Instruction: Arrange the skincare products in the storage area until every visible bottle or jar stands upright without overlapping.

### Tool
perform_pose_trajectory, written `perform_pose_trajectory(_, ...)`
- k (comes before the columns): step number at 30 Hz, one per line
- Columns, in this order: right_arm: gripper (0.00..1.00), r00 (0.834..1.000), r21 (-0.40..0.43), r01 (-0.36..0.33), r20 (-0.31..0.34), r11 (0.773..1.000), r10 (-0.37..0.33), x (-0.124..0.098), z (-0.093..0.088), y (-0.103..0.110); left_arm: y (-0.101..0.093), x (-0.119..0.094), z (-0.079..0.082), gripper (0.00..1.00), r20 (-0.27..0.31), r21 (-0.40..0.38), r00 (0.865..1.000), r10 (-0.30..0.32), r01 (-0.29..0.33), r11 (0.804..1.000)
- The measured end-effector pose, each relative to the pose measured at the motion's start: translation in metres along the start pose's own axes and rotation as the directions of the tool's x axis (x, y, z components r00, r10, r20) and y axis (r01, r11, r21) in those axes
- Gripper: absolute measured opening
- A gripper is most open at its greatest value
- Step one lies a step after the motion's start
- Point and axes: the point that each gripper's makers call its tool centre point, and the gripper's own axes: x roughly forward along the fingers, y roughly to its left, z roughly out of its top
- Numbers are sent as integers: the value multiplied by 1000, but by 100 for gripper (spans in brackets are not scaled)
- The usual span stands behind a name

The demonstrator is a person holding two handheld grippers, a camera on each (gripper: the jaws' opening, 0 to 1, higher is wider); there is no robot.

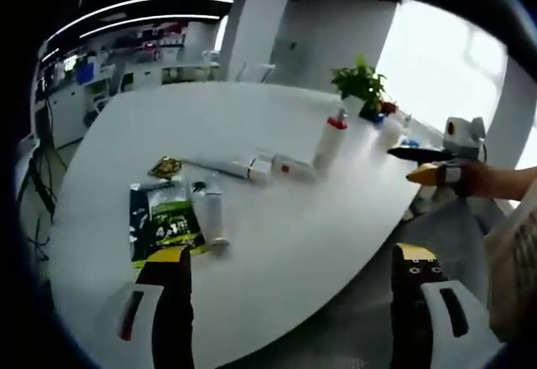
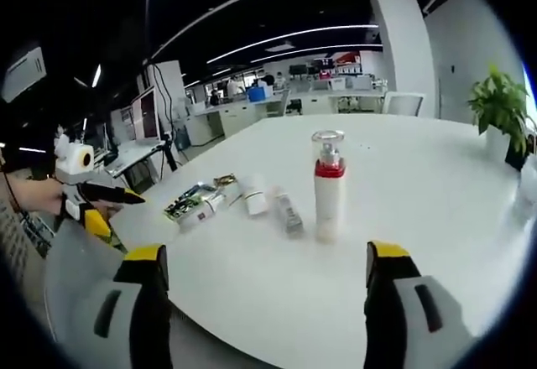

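Observation:
A white bottle with a red collar and clear cap (image 1: 330, 141) (image 2: 327, 186) stands upright on the white table (image 1: 277, 243) (image 2: 419, 159). To its side lie a small grey-white box (image 1: 294, 170) (image 2: 289, 213), a white jar or box (image 1: 260, 168) (image 2: 254, 197) and a long thin tube (image 1: 216, 167). Closer to me a white tube (image 1: 213, 214) lies flat beside a green-black sachet (image 1: 164, 226) (image 2: 195, 205). My left gripper (image 1: 291, 254) (image 2: 96, 205) hangs open over the table's near edge, holding nothing. My right gripper (image 2: 266, 253) (image 1: 419, 165) is open too, short of the upright bottle.
A potted plant (image 1: 361, 84) (image 2: 501, 101) stands at the table's far end with a pale bottle (image 1: 390, 130) near it. A small gold packet (image 1: 165, 167) lies behind the sachet. Office desks and chairs fill the background. A person's hand holds each gripper.

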Motion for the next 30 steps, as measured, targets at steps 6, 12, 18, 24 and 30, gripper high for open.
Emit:
perform_pose_trajectory(6,98,1000,21,-15,-13,1000,15,3,-1,2,5,-4,1,97,3,20,1000,1,-1,1000)
perform_pose_trajectory(12,96,998,45,-51,-34,998,52,15,-1,11,10,-3,0,97,5,7,1000,-14,14,1000)
perform_pose_trajectory(18,95,993,10,-112,-48,994,112,38,13,27,9,-1,-2,97,-7,16,1000,-28,28,999)
perform_pose_trajectory(24,95,981,-50,-184,-73,982,180,69,29,42,10,0,-3,97,-10,25,1000,-27,27,999)
perform_pose_trajectory(30,93,972,-93,-225,-88,970,217,94,46,51,12,0,-3,96,4,10,1000,-26,26,1000)
